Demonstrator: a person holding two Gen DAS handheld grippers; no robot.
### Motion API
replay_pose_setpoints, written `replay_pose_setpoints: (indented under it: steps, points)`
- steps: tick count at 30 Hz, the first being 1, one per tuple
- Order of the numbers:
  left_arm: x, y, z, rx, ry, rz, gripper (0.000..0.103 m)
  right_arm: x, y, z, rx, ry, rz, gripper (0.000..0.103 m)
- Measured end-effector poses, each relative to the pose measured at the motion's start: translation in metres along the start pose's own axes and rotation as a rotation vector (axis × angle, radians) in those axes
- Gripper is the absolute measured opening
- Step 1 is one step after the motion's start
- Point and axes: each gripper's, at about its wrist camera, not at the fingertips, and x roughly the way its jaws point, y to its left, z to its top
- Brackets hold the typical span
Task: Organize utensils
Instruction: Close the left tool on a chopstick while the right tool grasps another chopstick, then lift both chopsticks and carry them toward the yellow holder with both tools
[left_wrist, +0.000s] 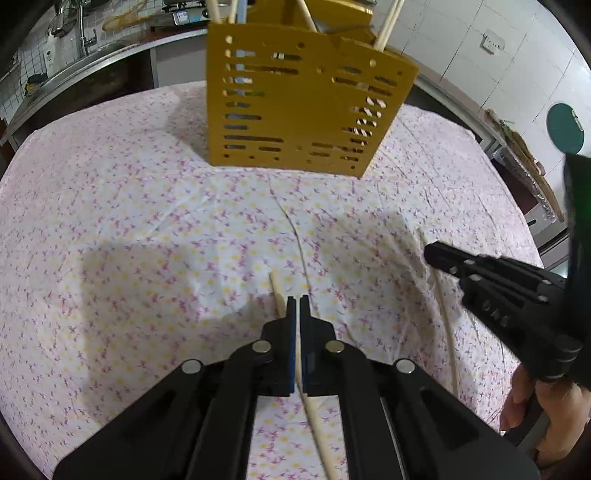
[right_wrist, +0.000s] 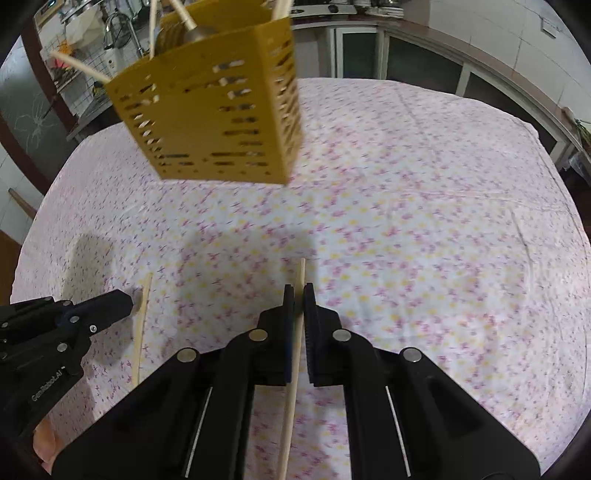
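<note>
A yellow perforated utensil holder (left_wrist: 295, 107) stands on the floral tablecloth with several chopsticks in it; it also shows in the right wrist view (right_wrist: 218, 118). My left gripper (left_wrist: 298, 301) is shut on a pale chopstick (left_wrist: 317, 424), whose tip sticks out ahead of the fingers. My right gripper (right_wrist: 298, 291) is shut on another chopstick (right_wrist: 290, 406). In the left wrist view the right gripper (left_wrist: 430, 254) is at the right with its chopstick (left_wrist: 448, 332). In the right wrist view the left gripper (right_wrist: 129, 301) is at the left with its chopstick (right_wrist: 142, 325).
The floral tablecloth (right_wrist: 424, 221) covers the whole table. A counter with a sink and tap (left_wrist: 81, 44) lies behind at the left. Cabinets (right_wrist: 406, 55) and a tiled wall with a green board (left_wrist: 565, 127) stand behind at the right.
</note>
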Motion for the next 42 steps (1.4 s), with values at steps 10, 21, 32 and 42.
replay_pose_setpoints:
  steps: [10, 21, 32, 42]
  points:
    - [0.025, -0.002, 0.002, -0.006, 0.053, 0.051, 0.004, -0.005, -0.014, 0.0, 0.03, -0.016, -0.002, 0.006]
    - [0.012, 0.006, 0.008, -0.014, 0.039, 0.044, 0.004, -0.003, -0.026, 0.005, 0.062, -0.025, 0.004, 0.006]
    - [0.028, 0.002, 0.009, -0.022, 0.079, 0.04, 0.016, -0.001, -0.023, 0.003, 0.049, -0.017, 0.001, 0.006]
    - [0.028, -0.014, 0.004, 0.007, 0.061, 0.053, 0.009, 0.006, -0.027, -0.009, 0.053, 0.003, 0.01, 0.006]
